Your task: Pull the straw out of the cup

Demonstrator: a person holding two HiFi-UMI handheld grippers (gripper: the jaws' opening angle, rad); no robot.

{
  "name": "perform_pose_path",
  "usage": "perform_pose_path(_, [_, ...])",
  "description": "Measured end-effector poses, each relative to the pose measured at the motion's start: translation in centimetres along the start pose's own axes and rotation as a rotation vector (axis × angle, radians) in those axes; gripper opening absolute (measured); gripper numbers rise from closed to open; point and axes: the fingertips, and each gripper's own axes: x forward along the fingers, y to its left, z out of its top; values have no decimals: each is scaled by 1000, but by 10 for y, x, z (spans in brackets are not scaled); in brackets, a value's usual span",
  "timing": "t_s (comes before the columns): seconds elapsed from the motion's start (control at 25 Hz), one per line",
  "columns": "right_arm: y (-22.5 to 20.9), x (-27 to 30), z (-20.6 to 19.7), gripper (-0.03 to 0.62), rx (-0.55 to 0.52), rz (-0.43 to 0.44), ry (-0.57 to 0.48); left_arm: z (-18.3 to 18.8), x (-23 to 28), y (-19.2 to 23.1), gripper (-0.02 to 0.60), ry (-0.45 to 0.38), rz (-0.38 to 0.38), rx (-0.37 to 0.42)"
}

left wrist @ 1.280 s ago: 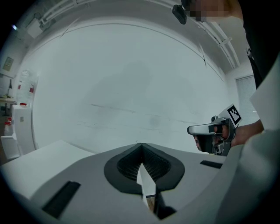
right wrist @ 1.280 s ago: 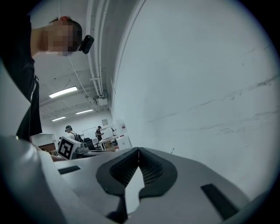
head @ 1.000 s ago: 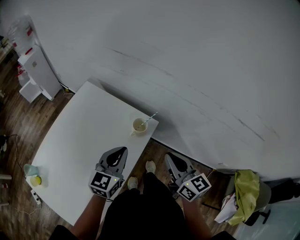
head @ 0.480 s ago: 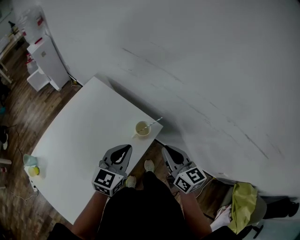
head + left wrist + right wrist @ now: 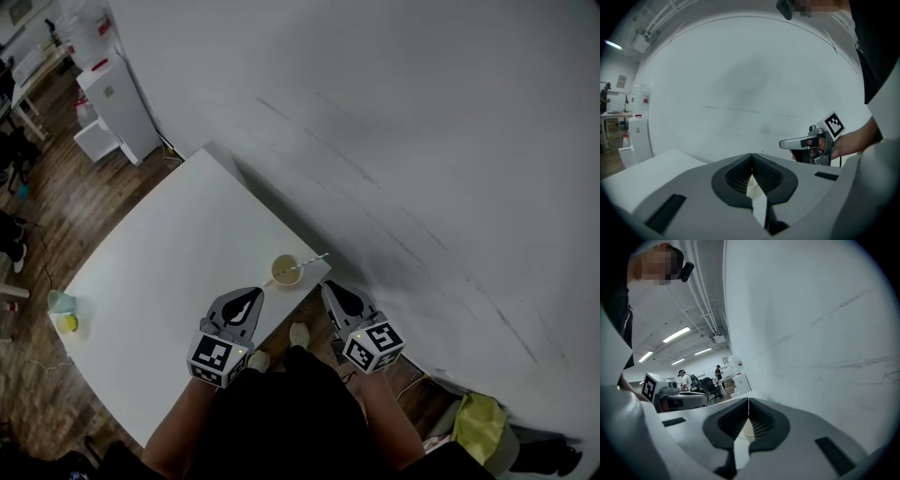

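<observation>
**Closing in, nothing gripped yet**

Since a second ago, the grey hand-held left gripper (image 5: 251, 295) and right gripper (image 5: 327, 286) have drawn nearer the small cream paper cup (image 5: 285, 270). The cup stands near the edge of the white rectangular table (image 5: 169, 253). Its thin pale straw (image 5: 313, 257) leans out over the rim toward the wall. Each gripper's jaws are pressed together, holding nothing. A clean pull probably means steadying the cup with the left, parting the right's jaws, pinching the straw's free end, and drawing along its lean.
</observation>
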Motion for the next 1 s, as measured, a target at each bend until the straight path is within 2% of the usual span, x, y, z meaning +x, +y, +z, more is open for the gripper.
perform_pose_path(0.4, [-37,26,-19,23,0,21,78,-4,18,9,14,28,72,-22])
perform_pose_path(0.8, [-54,40,-35,26,29,35,126,-15,27,11,13,57,102,-44])
perform_pose_path(1.0, [-60,49,-37,94,46,42,134,-19,29,12,14,73,118,-47])
